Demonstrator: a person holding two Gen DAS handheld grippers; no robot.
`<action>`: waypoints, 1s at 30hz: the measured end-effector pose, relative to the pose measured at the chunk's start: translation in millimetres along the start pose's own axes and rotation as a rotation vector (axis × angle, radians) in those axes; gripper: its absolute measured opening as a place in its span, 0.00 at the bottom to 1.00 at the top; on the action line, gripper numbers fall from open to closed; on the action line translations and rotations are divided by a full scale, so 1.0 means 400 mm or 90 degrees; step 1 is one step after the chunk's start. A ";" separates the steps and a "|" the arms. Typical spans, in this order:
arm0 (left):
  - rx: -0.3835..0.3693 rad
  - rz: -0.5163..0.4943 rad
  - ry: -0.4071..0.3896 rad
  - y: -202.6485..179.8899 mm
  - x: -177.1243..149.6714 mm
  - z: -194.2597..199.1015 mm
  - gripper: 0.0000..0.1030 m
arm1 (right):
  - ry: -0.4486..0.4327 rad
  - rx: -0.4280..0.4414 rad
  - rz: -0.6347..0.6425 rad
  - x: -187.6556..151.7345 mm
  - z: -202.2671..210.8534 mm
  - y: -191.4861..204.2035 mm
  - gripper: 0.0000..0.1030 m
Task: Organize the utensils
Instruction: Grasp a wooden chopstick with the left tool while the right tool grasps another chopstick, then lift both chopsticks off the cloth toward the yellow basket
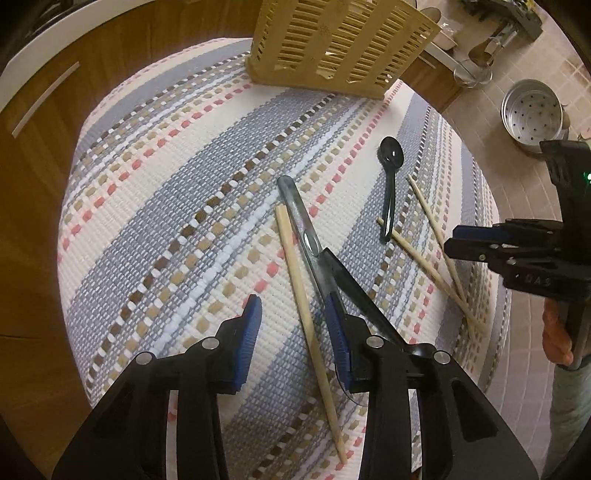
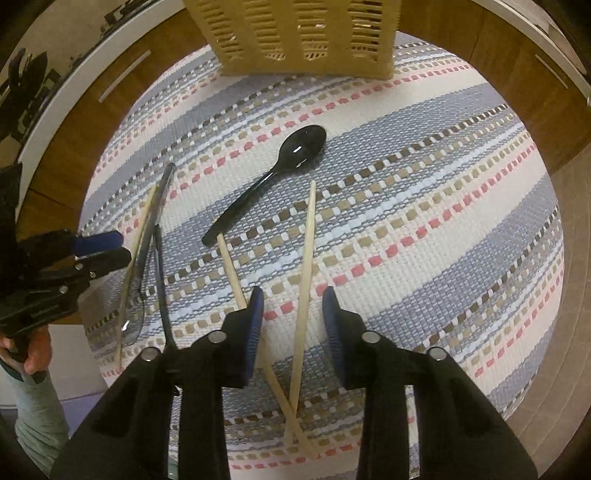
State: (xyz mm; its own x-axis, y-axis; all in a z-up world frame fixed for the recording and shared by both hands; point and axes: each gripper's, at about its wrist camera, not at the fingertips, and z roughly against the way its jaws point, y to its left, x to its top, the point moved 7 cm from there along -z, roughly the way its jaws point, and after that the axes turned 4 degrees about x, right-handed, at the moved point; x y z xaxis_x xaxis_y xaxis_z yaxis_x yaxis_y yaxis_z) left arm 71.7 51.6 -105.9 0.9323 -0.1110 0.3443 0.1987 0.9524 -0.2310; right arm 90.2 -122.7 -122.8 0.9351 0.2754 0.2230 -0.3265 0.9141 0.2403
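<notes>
A tan slotted basket (image 1: pixel 343 44) (image 2: pixel 306 33) stands at the far edge of a striped woven mat (image 1: pixel 166 221) (image 2: pixel 424 206). My left gripper (image 1: pixel 293 325) is open just above the mat, with one wooden chopstick (image 1: pixel 306 317) lying between its pads untouched. Its right finger covers part of a clear plastic spoon (image 1: pixel 295 214) and a black handle (image 1: pixel 365 299). My right gripper (image 2: pixel 293 314) is open too, straddling one chopstick (image 2: pixel 306 266) of a crossed pair; the other chopstick (image 2: pixel 231 266) runs under its left finger. A black spoon (image 2: pixel 295 147) (image 1: pixel 389 162) lies beyond.
A metal steamer pot (image 1: pixel 532 110) and a metal strainer (image 1: pixel 476 70) sit on the tiled floor to the right. Wooden cabinet fronts (image 1: pixel 37 184) (image 2: pixel 517 74) ring the mat's far side. A person's hand (image 1: pixel 557 332) holds the right gripper (image 1: pixel 461 243).
</notes>
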 end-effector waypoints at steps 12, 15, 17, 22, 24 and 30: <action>0.106 -0.073 -0.015 -0.060 0.002 -0.026 0.14 | -0.008 -0.089 0.066 -0.012 -0.042 0.062 0.10; 0.111 -0.061 -0.021 -0.043 0.005 -0.025 0.05 | -0.008 -0.091 0.072 -0.016 -0.041 0.067 0.05; 0.094 -0.045 -0.029 -0.036 0.008 -0.022 0.05 | -0.007 -0.087 0.073 -0.023 -0.032 0.059 0.05; 0.067 -0.018 -0.035 -0.017 0.010 -0.015 0.04 | -0.011 -0.092 0.041 -0.048 0.000 -0.043 0.05; 0.062 0.001 -0.039 0.012 0.013 -0.005 0.02 | -0.015 -0.094 0.019 -0.047 0.011 -0.078 0.05; 0.036 0.058 -0.064 0.078 0.034 0.036 0.00 | -0.018 -0.089 -0.025 -0.048 0.031 -0.158 0.05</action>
State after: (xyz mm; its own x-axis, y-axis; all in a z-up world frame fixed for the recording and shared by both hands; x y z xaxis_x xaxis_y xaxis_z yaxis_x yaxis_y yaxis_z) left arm 86.3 83.9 -95.5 0.9103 0.0033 0.4140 0.0944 0.9720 -0.2153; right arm 91.3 -189.7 -130.4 0.9418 0.2324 0.2430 -0.2661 0.9570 0.1159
